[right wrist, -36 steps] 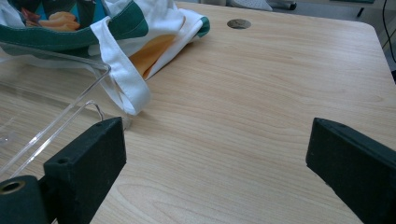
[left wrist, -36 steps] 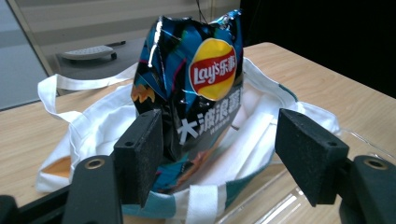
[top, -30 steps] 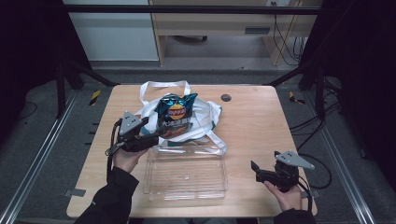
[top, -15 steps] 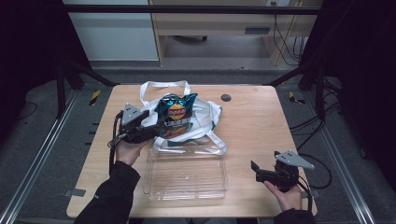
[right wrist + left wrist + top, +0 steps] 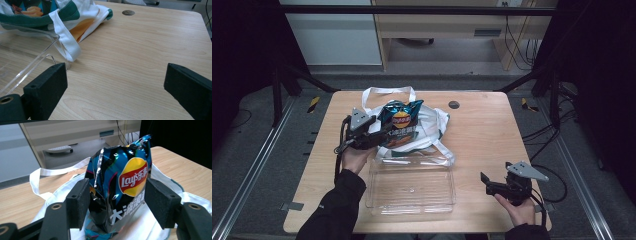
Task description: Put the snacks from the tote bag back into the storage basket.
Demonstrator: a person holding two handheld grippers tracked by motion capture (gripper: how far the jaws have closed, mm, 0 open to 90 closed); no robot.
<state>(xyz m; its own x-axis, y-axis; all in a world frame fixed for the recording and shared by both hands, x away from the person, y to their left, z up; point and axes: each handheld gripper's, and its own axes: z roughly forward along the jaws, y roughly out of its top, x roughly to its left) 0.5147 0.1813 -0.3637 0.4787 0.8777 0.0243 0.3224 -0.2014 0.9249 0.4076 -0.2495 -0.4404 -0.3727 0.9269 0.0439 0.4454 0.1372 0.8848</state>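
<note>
A blue Lay's chip bag (image 5: 401, 122) stands upright inside a white tote bag (image 5: 434, 125) with green trim at the table's middle back. My left gripper (image 5: 384, 132) reaches in from the left with its jaws on either side of the chip bag (image 5: 120, 182). The jaws have just been closing, and the pads (image 5: 78, 200) sit at the bag's edges without visibly squeezing it. The tote bag (image 5: 62, 192) spreads out under it. My right gripper (image 5: 486, 182) rests open near the front right corner, and between its jaws (image 5: 115, 82) there is just bare wood.
A clear plastic tray (image 5: 412, 207) lies in front of the tote bag, its corner (image 5: 30, 70) close to my right gripper's left jaw. A tote strap (image 5: 66, 42) drapes over the tray rim. A round grommet (image 5: 454, 104) sits in the wooden table (image 5: 492, 135) at the back.
My left gripper has moved toward the back right, up to the chip bag, and its jaws now flank the bag. The right gripper has stayed where it was.
</note>
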